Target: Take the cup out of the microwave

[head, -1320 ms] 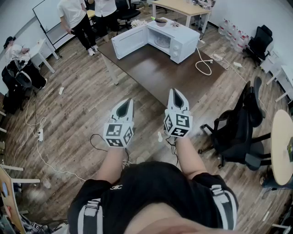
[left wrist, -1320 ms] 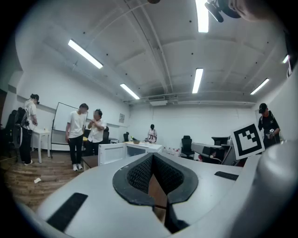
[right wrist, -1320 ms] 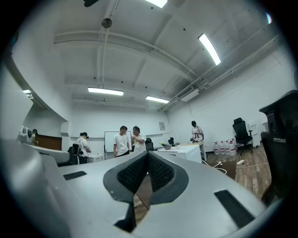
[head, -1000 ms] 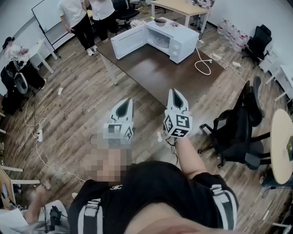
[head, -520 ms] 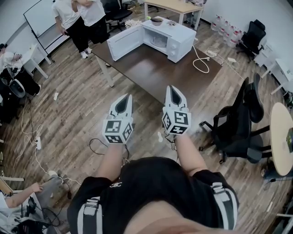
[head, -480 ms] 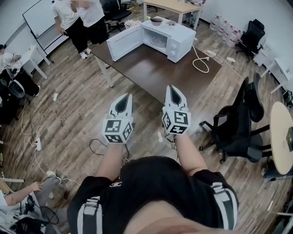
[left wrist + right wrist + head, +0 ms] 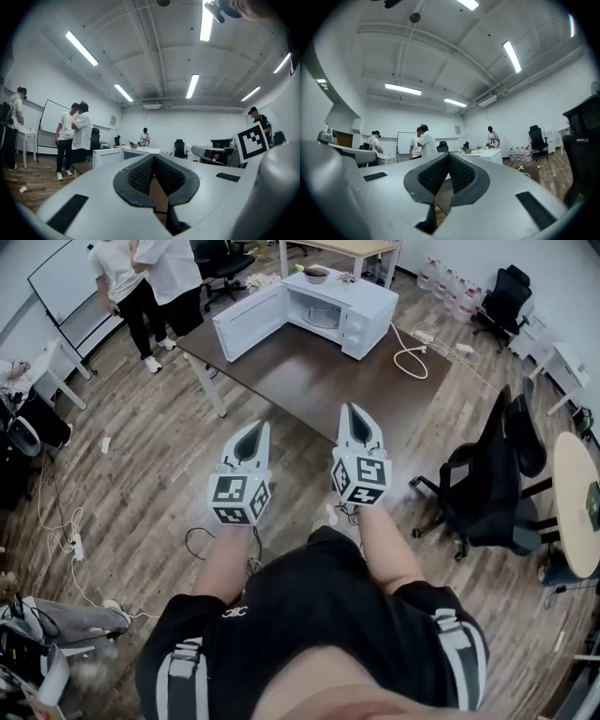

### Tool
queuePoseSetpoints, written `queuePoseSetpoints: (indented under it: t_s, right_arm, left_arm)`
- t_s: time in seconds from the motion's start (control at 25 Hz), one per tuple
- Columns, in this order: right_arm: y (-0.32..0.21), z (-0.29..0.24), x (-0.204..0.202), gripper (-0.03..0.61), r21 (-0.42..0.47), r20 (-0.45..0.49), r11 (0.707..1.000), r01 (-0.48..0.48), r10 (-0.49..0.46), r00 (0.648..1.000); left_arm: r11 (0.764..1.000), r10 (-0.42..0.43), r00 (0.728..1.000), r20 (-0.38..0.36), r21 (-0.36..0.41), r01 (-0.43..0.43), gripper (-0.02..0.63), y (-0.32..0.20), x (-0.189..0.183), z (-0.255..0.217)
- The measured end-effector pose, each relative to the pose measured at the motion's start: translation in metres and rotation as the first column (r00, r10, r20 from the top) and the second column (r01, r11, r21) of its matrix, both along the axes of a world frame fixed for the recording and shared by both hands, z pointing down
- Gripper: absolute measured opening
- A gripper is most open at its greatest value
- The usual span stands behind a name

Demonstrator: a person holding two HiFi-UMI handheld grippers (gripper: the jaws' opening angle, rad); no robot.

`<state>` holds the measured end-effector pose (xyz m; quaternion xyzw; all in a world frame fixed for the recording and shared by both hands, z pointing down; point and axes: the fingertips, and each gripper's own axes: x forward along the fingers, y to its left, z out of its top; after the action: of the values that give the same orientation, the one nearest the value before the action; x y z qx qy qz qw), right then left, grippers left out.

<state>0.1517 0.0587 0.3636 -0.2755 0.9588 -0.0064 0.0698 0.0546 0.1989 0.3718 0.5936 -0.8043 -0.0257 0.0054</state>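
Observation:
A white microwave (image 7: 361, 307) stands at the far end of a dark brown table (image 7: 309, 381), its door (image 7: 246, 322) swung open to the left. Something pale shows inside its cavity (image 7: 322, 315), too small to tell as a cup. A dark bowl (image 7: 316, 275) sits on top of it. My left gripper (image 7: 259, 427) and right gripper (image 7: 350, 409) are held side by side, level, short of the table's near edge, both pointing at it. In the left gripper view the left gripper (image 7: 153, 157) is shut on nothing, and so is the right gripper (image 7: 449, 154) in its own view.
A black office chair (image 7: 487, 484) stands right of the table, with a round table (image 7: 577, 512) beyond it. A white cable (image 7: 410, 345) trails off the table. Two people (image 7: 141, 277) stand at the far left. Cables (image 7: 56, 521) lie on the wooden floor.
Both grippers and the view have moved forward toward the table, so the microwave sits nearer. Both jaws stay shut. The standing people have shifted left in the picture.

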Motion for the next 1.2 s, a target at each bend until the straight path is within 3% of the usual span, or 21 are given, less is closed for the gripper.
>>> queuePoseSetpoints:
  t_s: [0.36,0.6,0.92,1.2]
  right_arm:
    - [-0.044,0.019,-0.045,0.001,-0.022,0.000,1.000,-0.015,0.015,1.000]
    - [-0.097,0.033,-0.099,0.000,-0.036,-0.015,0.999,-0.019,0.019,1.000]
    - [-0.192,0.032,-0.174,0.000,-0.054,-0.034,0.997,-0.053,0.051,0.998]
    - [-0.279,0.031,-0.223,0.000,-0.061,-0.043,0.995,-0.081,0.078,0.996]
  left_arm:
    - [0.999,0.021,1.000,0.009,-0.026,-0.021,0.002,-0.043,-0.042,0.018]
    - [0.999,0.021,1.000,0.024,-0.045,-0.019,0.002,-0.097,-0.097,0.025]
    - [0.997,0.045,0.999,0.018,-0.057,-0.044,0.002,-0.192,-0.186,0.017]
    - [0.994,0.086,0.996,0.013,-0.071,-0.085,0.002,-0.290,-0.242,0.017]
